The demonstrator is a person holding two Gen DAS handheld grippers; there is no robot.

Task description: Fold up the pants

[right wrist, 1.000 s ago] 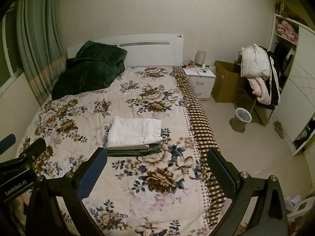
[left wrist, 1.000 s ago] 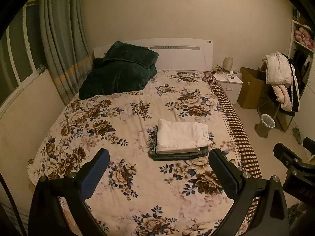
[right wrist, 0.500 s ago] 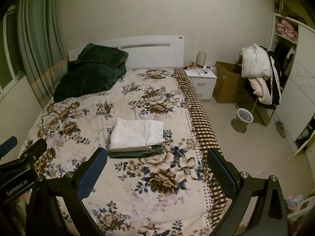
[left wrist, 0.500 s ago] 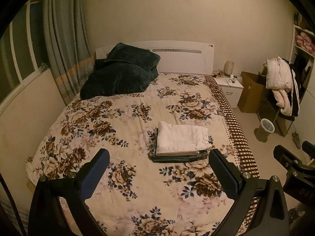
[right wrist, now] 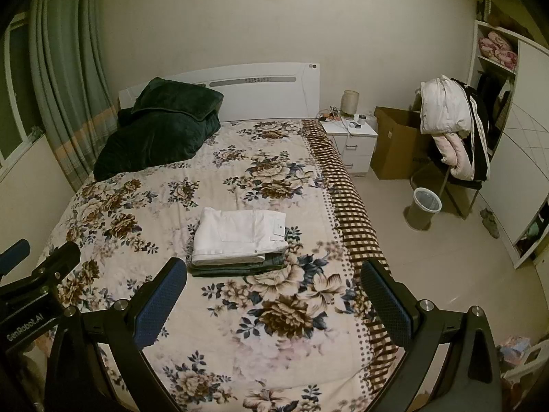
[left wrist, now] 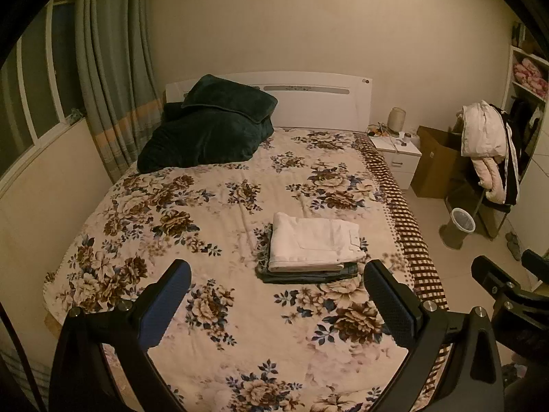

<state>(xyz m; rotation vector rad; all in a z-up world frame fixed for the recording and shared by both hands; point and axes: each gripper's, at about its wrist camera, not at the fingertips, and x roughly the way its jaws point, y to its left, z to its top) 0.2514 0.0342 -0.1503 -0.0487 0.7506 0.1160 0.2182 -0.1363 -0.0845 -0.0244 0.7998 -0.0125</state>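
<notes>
Folded white pants (left wrist: 314,240) lie on top of folded dark jeans (left wrist: 308,273) in a neat stack on the floral bedspread (left wrist: 212,226). The stack also shows in the right wrist view, white pants (right wrist: 240,235) over dark jeans (right wrist: 236,267). My left gripper (left wrist: 276,286) is open and empty, held above the foot of the bed, well short of the stack. My right gripper (right wrist: 272,285) is open and empty too, to the right of the left one. The right gripper's body shows at the right edge of the left wrist view (left wrist: 504,292).
A dark green blanket and pillow (left wrist: 209,130) lie at the head of the bed. A white nightstand (right wrist: 350,135), a cardboard box (right wrist: 398,144), a chair with coats (right wrist: 453,127) and a waste bin (right wrist: 423,207) stand right of the bed. Curtains (left wrist: 109,79) hang at the left.
Both grippers have drawn back and up from the bed, so the stack looks a little farther and higher in view. The stack has not moved. Both grippers stay open.
</notes>
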